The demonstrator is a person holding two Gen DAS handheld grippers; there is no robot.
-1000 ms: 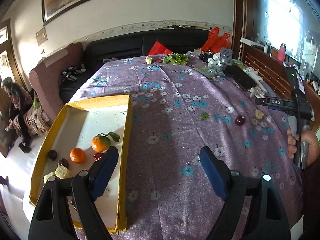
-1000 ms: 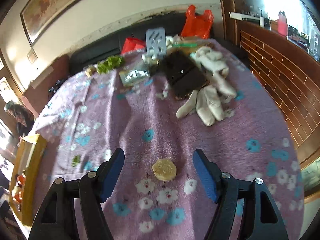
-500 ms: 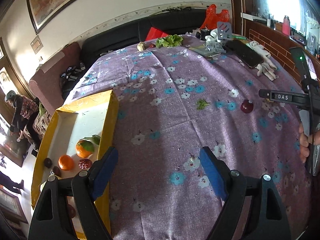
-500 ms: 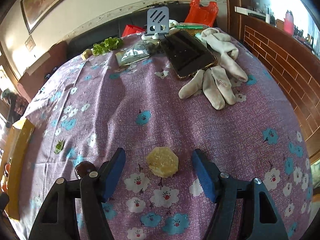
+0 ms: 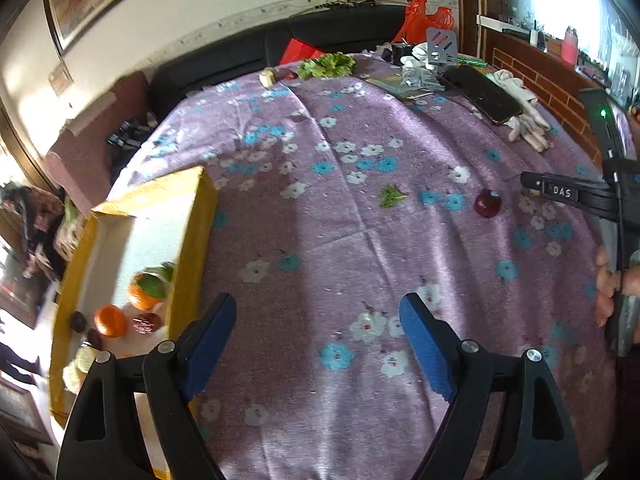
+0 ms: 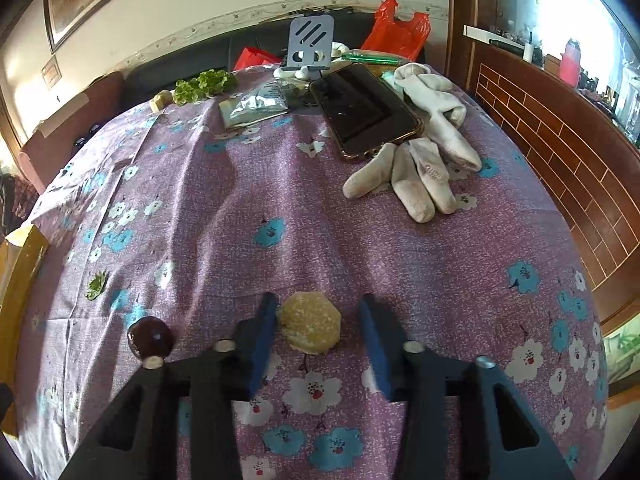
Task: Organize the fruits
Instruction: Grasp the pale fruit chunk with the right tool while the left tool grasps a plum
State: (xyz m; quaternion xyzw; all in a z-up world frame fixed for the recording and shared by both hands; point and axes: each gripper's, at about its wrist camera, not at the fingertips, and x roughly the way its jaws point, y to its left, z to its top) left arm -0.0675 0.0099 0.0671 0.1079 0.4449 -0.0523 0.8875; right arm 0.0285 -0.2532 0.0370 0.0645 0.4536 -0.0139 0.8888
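Observation:
A pale yellow fruit slice lies on the purple flowered cloth between the fingers of my right gripper. The jaws are partly closed around it; the left finger touches it, the right stands a little apart. A dark red round fruit lies just left of that gripper, and shows in the left wrist view. My left gripper is open and empty over the cloth. A yellow-walled box at the left holds oranges and small dark fruits.
A dark phone, white socks, a grey phone stand, a plastic packet and lettuce lie at the table's far side. A small green leaf lies on the cloth. A brick wall runs at the right.
My right gripper has moved forward over the yellow slice and its jaws have narrowed around it. My left gripper has swung right, away from the box.

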